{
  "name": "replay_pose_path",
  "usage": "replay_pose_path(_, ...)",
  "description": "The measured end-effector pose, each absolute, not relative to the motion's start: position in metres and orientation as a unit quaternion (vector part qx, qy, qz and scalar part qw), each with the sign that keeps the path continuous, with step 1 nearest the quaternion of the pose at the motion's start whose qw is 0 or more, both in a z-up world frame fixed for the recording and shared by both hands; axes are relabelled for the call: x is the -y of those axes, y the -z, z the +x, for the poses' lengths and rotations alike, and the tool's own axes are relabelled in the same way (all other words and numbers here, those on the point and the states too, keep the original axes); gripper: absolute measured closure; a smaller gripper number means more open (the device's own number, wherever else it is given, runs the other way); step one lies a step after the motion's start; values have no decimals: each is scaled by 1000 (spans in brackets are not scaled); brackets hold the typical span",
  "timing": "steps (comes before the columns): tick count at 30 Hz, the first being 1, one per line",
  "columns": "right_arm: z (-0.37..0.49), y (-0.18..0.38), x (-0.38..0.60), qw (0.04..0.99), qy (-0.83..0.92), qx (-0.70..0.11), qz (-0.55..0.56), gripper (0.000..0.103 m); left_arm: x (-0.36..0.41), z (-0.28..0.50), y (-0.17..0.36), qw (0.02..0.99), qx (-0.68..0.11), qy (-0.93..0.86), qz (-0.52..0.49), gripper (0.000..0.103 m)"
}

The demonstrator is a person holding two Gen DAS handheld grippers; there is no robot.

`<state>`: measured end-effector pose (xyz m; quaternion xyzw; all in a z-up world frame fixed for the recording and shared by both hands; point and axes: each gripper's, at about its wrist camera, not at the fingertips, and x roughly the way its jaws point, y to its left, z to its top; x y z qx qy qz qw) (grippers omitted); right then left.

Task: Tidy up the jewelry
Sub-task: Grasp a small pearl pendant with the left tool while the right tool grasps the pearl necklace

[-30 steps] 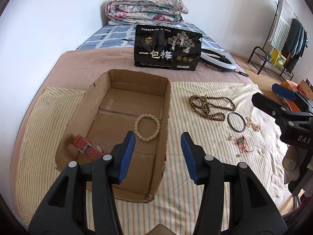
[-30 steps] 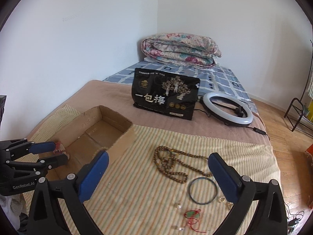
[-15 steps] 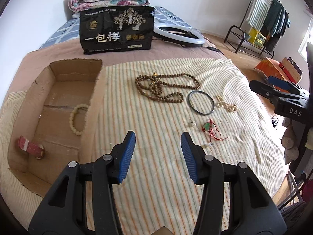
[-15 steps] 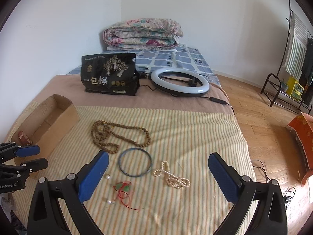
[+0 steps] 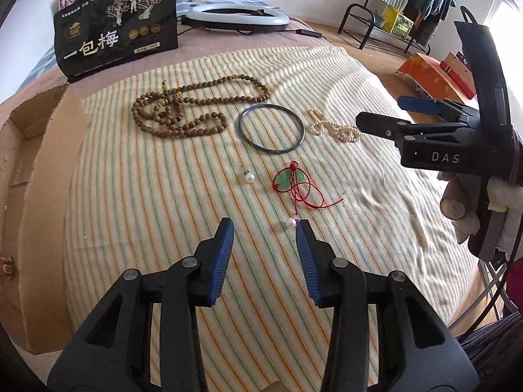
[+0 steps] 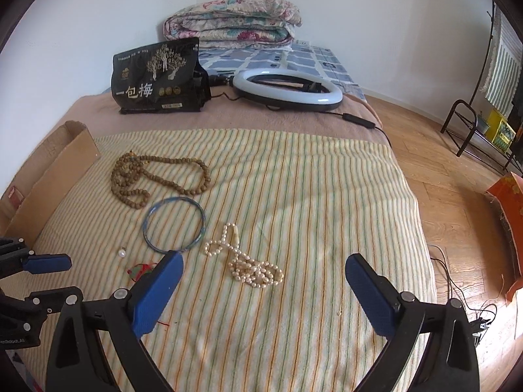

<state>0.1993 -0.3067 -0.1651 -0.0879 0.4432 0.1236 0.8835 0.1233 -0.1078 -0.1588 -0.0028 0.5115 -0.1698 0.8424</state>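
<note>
Jewelry lies on a striped cloth (image 5: 157, 215): a brown bead necklace (image 5: 196, 107), a blue bangle (image 5: 270, 128), a pearl strand (image 6: 248, 261), a jade pendant on red cord (image 5: 291, 181) and two loose pearl earrings (image 5: 249, 177) (image 5: 290, 222). My left gripper (image 5: 264, 228) is open and empty, just short of the nearer earring and the pendant. My right gripper (image 6: 261, 261) is wide open and empty, hovering over the pearl strand. The cardboard box (image 5: 36, 170) stands at the left, with a red item (image 5: 6, 266) inside.
A black snack bag (image 6: 157, 78), a ring light (image 6: 287, 89) with its cable, and a folded quilt (image 6: 232, 16) lie at the far end of the bed. The bed's right edge drops to a wooden floor (image 6: 457, 170) with a clothes rack (image 5: 408, 9).
Both grippers have swung right, away from the box, and moved in over the loose jewelry. The left now points at the pendant and earrings, the right at the pearl strand. Both stay open.
</note>
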Motion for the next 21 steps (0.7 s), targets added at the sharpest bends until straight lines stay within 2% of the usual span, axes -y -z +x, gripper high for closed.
replay_pose_path(2,202,175,308,878,-127,-453,-93,6,113,126,164,838,-517,175,-3,71)
replay_pose_path(6,208,188,309,871,-138,-462,-96,6,122,127,172,833,-522,184,1,71)
replay_pose_path(9,210,192,306,870,-143,-460,-104,7,127,126,177,828,-528,191,10,78)
replay_pose_path(13,213,196,301,869,-147,-457,-122,7,131,125,181,826,-530,194,19,79)
replay_pose_path(15,215,198,301,868,-147,-458,-127,8,134,127,183,826,-529,193,24,84)
replay_pose_path(21,220,202,299,868,-147,-457,-130,8,136,132,185,825,-531,194,22,90)
